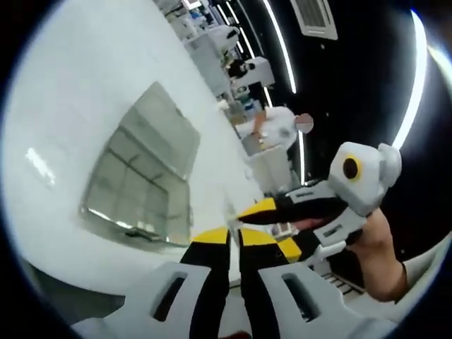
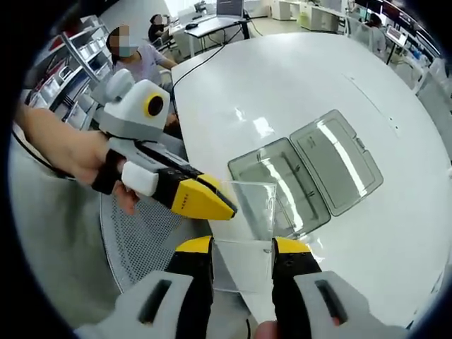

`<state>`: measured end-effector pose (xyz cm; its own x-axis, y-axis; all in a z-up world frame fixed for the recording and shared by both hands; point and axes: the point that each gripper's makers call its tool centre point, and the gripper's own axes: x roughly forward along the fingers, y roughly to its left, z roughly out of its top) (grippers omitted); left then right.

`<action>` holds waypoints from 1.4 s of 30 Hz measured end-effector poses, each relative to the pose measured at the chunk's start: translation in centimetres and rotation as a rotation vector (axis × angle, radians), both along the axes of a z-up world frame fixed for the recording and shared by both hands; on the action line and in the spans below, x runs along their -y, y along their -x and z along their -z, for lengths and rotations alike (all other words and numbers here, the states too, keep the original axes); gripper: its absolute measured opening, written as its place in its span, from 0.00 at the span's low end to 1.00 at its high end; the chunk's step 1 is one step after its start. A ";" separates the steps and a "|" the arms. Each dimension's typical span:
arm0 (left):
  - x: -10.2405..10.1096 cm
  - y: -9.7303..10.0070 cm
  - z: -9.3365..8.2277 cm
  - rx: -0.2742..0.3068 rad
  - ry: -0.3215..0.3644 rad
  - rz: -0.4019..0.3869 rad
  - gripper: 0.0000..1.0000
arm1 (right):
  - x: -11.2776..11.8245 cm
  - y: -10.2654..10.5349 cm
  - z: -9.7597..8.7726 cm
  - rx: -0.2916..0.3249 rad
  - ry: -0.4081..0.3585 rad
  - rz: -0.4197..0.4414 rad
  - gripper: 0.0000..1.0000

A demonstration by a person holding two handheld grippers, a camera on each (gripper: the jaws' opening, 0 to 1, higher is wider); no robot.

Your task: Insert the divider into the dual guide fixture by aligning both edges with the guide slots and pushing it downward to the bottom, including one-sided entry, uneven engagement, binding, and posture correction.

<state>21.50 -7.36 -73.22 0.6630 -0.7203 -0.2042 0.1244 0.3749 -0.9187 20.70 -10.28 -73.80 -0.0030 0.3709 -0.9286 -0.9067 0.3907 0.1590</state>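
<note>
With my left gripper [image 2: 212, 201] pinching one edge of the clear divider [image 2: 251, 212] and my right gripper [image 2: 242, 247] parted around its lower edge, I should level it before lowering both edges into the fixture [image 2: 311, 173] on the table [image 2: 296, 78].

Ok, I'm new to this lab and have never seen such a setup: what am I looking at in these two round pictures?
There is no robot here. A person holds two handheld grippers, each carrying a fisheye camera that looks along its jaws. One picture comes from the left gripper, the other from the right gripper. On the white table lies an open clear case. The left gripper pinches a clear divider; the right's jaws flank it, grip unclear.
</note>
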 end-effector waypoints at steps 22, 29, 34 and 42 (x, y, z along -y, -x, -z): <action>0.1 -0.1 -0.6 0.004 0.053 -0.007 0.00 | 0.0 -0.2 -0.1 0.009 -0.005 0.008 0.27; 0.0 -0.2 -0.7 -0.013 0.082 -0.012 0.00 | 0.0 -0.3 -0.3 0.015 -0.019 0.013 0.27; -0.1 -0.3 -0.7 -0.017 0.090 -0.011 0.00 | 0.0 -0.5 -0.3 0.018 -0.035 0.020 0.28; -0.1 -0.5 -1.0 -0.012 0.106 -0.008 0.00 | -0.1 -0.8 -0.5 0.028 -0.066 0.006 0.29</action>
